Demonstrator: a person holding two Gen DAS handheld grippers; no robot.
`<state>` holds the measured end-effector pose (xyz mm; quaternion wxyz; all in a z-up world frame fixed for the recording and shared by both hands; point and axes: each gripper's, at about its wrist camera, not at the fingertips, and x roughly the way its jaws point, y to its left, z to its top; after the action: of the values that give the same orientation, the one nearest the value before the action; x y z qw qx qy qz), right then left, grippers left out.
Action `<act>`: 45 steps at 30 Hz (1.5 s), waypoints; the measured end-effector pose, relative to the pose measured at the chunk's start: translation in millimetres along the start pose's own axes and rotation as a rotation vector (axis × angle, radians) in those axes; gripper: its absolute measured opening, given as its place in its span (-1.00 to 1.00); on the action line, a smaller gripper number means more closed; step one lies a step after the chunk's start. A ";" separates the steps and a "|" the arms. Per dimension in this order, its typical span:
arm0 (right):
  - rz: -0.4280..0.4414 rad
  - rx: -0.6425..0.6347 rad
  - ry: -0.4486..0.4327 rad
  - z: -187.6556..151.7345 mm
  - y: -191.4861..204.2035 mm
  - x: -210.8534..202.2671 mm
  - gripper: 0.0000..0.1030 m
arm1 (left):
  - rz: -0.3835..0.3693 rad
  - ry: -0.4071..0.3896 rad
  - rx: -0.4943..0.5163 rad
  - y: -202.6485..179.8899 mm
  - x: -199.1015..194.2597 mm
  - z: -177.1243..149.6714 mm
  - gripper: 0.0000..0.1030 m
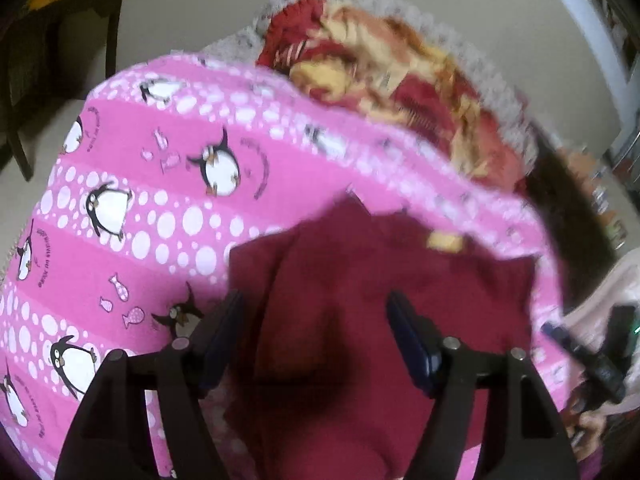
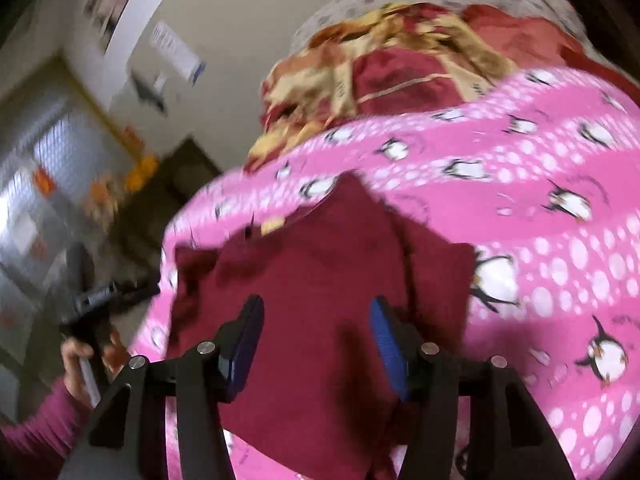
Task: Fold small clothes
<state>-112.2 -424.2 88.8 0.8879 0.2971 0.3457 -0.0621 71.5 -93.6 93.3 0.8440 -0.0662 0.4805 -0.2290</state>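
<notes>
A small maroon garment (image 1: 360,280) lies spread on a pink penguin-print sheet (image 1: 160,200). It has a small yellow label (image 1: 444,242) near its far edge. My left gripper (image 1: 314,300) is open and empty, its jaws wide apart just above the garment's near part. In the right wrist view the same maroon garment (image 2: 320,280) lies on the pink sheet (image 2: 560,260). My right gripper (image 2: 316,304) is open and empty above the garment. The other gripper shows at the left edge of the right wrist view (image 2: 100,304), held in a hand.
A heap of red and yellow clothes (image 1: 400,80) lies beyond the sheet on a grey speckled cover (image 1: 460,40); it also shows in the right wrist view (image 2: 380,72). A dark chair (image 1: 52,80) stands at far left. Both views are blurred.
</notes>
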 end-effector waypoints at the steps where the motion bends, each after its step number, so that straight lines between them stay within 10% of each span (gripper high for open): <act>1: -0.013 -0.011 0.002 4.5 2.1 8.7 0.14 | 0.020 0.017 -0.001 -0.5 8.0 -0.8 0.39; 6: -0.155 0.026 0.048 32.7 -15.9 68.3 0.14 | 0.143 0.085 -0.038 8.9 54.6 4.9 0.39; 13: -0.136 0.130 0.023 46.8 -31.7 64.6 0.13 | 0.104 0.111 -0.118 29.5 57.9 9.3 0.39; 23: -0.083 0.029 0.134 -43.6 -13.6 -27.6 0.35 | -0.126 0.135 0.043 29.0 -25.0 -69.5 0.47; 33: -0.063 0.036 0.177 -96.6 -15.5 -25.2 0.34 | -0.181 0.198 0.078 22.0 -2.3 -123.0 0.47; 38: -0.096 0.054 0.206 -99.1 -20.7 -13.4 -0.68 | -0.108 0.228 0.125 16.7 5.5 -120.2 -0.52; 45: -0.099 0.042 0.165 -83.1 -17.3 -48.3 -0.85 | -0.100 0.188 0.133 29.4 -30.3 -111.9 -0.71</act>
<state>-202.0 -395.5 63.2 0.8458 0.3021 0.4307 -0.0885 -26.3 -41.7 47.9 0.7852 -0.0122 0.5376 -0.3072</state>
